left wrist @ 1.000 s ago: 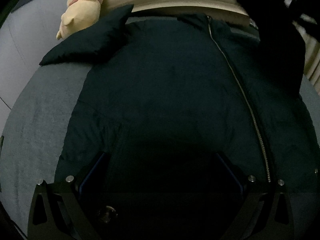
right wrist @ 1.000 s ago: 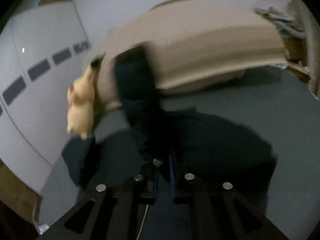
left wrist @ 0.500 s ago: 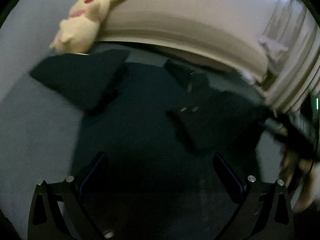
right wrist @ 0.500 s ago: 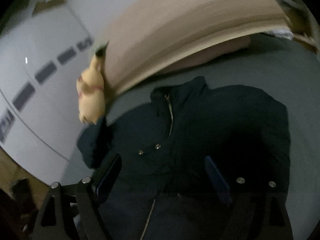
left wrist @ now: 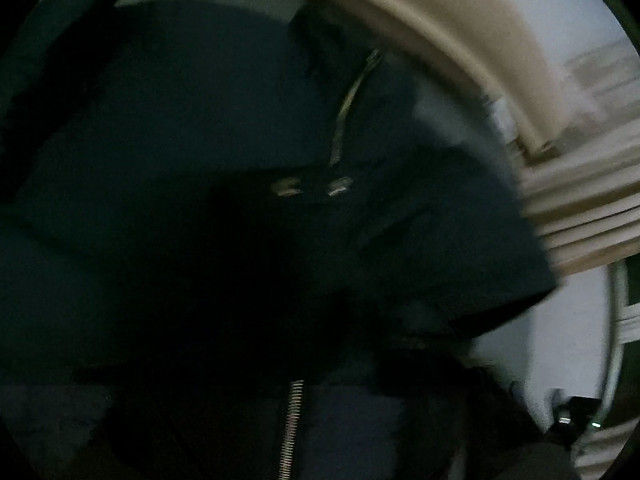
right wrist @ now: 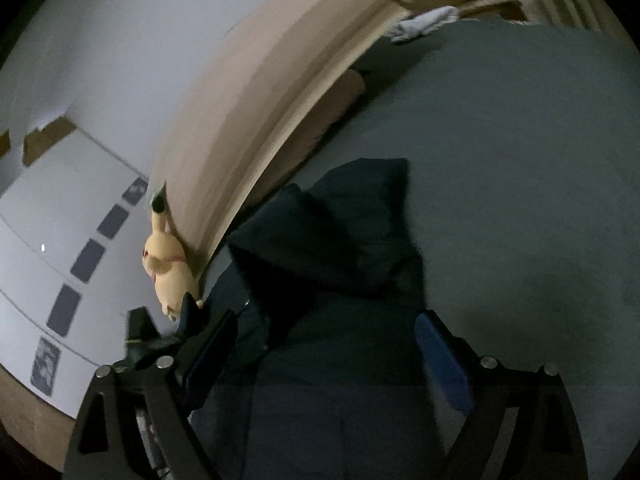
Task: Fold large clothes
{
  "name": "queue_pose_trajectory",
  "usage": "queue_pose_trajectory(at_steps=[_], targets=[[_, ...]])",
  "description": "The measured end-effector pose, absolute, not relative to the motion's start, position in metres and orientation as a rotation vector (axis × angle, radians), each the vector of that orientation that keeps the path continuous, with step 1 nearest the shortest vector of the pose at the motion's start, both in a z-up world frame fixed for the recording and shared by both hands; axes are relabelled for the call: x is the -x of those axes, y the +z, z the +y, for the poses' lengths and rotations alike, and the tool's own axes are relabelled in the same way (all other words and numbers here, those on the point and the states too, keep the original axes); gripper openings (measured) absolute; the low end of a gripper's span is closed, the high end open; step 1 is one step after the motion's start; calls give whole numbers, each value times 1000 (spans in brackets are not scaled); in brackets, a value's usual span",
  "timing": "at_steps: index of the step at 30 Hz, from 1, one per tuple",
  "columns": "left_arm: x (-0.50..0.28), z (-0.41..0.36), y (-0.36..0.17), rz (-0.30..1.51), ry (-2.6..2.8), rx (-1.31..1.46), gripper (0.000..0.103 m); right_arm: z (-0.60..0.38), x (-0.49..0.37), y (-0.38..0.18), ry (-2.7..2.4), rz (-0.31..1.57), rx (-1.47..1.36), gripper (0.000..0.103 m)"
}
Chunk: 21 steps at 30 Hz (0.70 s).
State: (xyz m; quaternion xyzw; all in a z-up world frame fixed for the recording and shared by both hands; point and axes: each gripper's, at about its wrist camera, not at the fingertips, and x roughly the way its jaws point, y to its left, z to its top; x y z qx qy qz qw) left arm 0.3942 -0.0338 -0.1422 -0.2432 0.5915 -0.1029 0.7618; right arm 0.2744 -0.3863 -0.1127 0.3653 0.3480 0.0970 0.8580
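A large dark zip-up jacket [left wrist: 200, 160] lies on a grey bed [right wrist: 520, 160]. In the left wrist view it fills the frame, with its zipper [left wrist: 290, 420] and two snaps [left wrist: 312, 190] showing. That view is dark and blurred; the left gripper's fingers do not show in it. In the right wrist view the jacket [right wrist: 340, 260] has its right side folded over the body. My right gripper [right wrist: 326, 354] is open and empty, low over the jacket, with a blue-padded finger [right wrist: 440, 356] on each side. The left gripper's black body [right wrist: 160, 340] shows beside it.
A yellow plush toy [right wrist: 168, 264] lies at the beige headboard [right wrist: 260, 120], left of the jacket. Bare grey bed surface extends right of the jacket. White cloth [right wrist: 424, 22] lies at the far end. A white wall with dark tiles [right wrist: 84, 260] is left.
The right gripper, shut on the sleeve a second ago, has opened and let it go. The left camera swung close over the jacket; its fingers left the frame.
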Motion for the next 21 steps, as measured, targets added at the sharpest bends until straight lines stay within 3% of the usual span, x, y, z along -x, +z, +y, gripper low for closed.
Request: queue_pose_trajectory(at_steps=[11, 21], targets=[[-389, 4, -33, 882, -122, 156, 7, -402, -303, -134, 202, 765, -839, 93], [-402, 36, -99, 987, -25, 121, 7, -418, -414, -165, 182, 872, -899, 93]])
